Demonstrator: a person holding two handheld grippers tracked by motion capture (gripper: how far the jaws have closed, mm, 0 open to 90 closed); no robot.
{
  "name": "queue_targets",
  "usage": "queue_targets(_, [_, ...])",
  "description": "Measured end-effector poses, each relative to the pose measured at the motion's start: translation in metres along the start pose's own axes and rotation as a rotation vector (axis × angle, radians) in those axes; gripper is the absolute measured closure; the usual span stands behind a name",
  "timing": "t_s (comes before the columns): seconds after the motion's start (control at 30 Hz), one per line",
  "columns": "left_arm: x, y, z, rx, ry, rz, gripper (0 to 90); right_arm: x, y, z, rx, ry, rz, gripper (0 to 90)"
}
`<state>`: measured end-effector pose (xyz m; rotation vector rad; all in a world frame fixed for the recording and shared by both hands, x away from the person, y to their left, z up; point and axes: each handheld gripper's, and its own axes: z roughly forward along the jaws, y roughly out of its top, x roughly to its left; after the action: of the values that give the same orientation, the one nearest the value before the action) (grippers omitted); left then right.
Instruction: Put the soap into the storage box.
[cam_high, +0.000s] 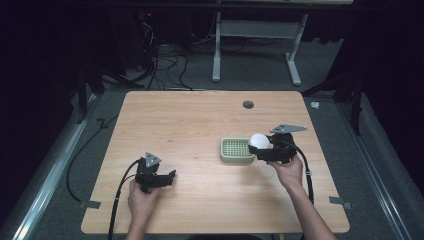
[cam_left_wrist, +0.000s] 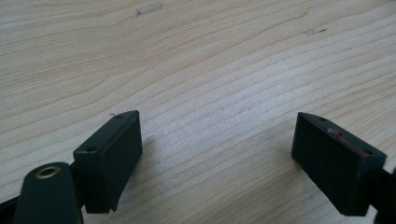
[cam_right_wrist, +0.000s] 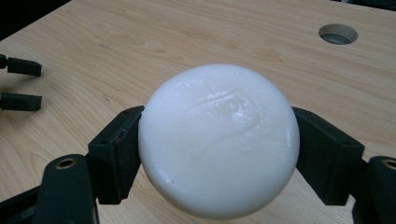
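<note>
A round white soap bar (cam_right_wrist: 218, 140) sits clamped between the two black jaws of my right gripper (cam_right_wrist: 217, 147), which is shut on it. In the high view the soap bar (cam_high: 259, 141) hangs at the right end of a pale green slotted soap dish (cam_high: 235, 150), with the right gripper (cam_high: 267, 148) beside the dish's right edge. My left gripper (cam_high: 172, 176) rests low over the table's front left, open, its jaws wide apart above bare wood (cam_left_wrist: 217, 135).
The wooden table (cam_high: 190, 125) has a round cable hole (cam_high: 248, 104) near its far edge, also in the right gripper view (cam_right_wrist: 338, 34). Black cables trail from both grippers toward the front edge. Beyond the table are dark floor and a white stand.
</note>
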<state>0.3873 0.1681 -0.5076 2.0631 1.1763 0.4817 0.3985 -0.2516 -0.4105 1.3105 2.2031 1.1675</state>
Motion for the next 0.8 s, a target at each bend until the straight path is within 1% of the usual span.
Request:
queue_targets(0.17, [0.000,0.000,0.000,0.000,0.000,0.000,16.8,0.004,0.003,0.005,0.011,0.008,-0.007,24.3])
queue_targets(0.2, [0.000,0.000,0.000,0.000,0.000,0.000,16.8,0.005,0.003,0.008,0.012,0.012,-0.014,24.3])
queue_targets(0.27, [0.000,0.000,0.000,0.000,0.000,0.000,16.8,0.005,0.004,0.009,0.016,0.012,-0.012,24.3])
queue_targets(0.47, [0.000,0.000,0.000,-0.001,0.000,-0.001,16.8,0.007,0.006,0.021,0.028,0.018,-0.027,24.3])
queue_targets(0.53, [0.000,0.000,0.000,-0.001,0.000,-0.001,16.8,0.008,0.006,0.025,0.037,0.019,-0.023,24.3])
queue_targets(0.57, [0.000,0.000,0.000,0.000,0.000,0.000,16.8,0.008,0.006,0.029,0.044,0.021,-0.027,24.3])
queue_targets(0.6, [0.000,0.000,0.000,0.000,0.000,0.000,16.8,0.008,0.006,0.029,0.044,0.021,-0.027,24.3])
queue_targets(0.8, [0.000,0.000,0.000,0.000,0.000,0.000,16.8,0.009,0.004,0.042,0.060,0.014,-0.036,24.3])
